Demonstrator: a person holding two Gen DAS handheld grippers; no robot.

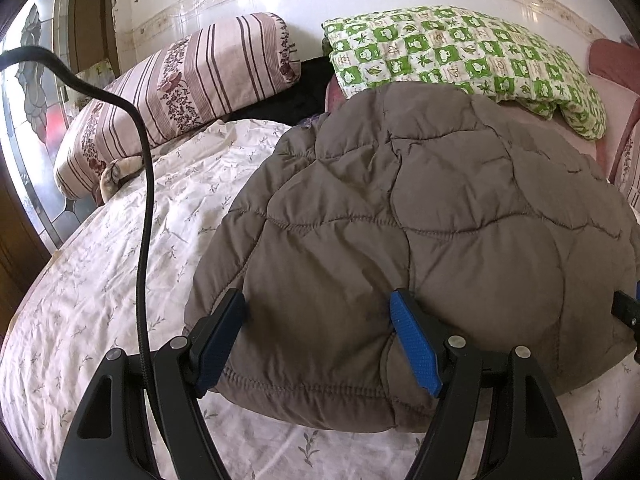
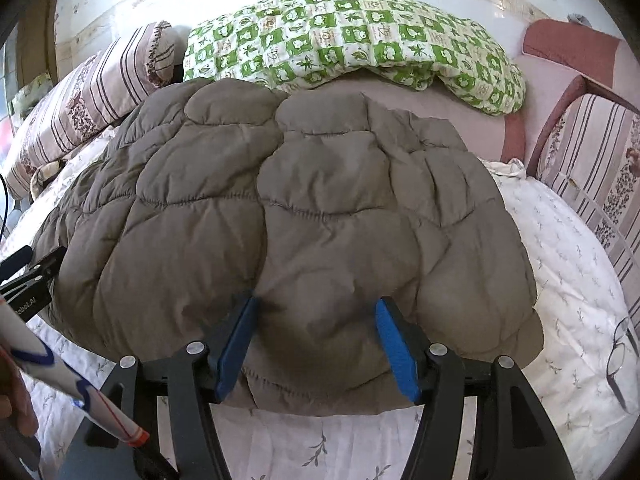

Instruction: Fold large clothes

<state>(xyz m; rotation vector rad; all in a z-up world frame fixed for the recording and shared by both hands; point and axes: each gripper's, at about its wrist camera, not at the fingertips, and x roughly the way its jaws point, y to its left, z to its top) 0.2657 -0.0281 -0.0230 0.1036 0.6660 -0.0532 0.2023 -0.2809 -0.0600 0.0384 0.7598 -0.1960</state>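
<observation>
Bed [image 1: 100,300] with floral sheet fills both frames. Brown quilted jacket [image 1: 420,208] lies folded, centre frame. Green checkered quilt [image 2: 360,36] upper centre, striped pillow [image 1: 180,92] upper left. Left gripper [image 1: 320,340] and right gripper [image 2: 316,348] both spread wide, straddling jacket's near hem, grasping nothing.

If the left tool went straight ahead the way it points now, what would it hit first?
The brown quilted coat. The left tool is open, its fingers straddling the coat's near hem, so the padded fabric lies directly between them. Whether the pads already touch it is unclear.
</observation>
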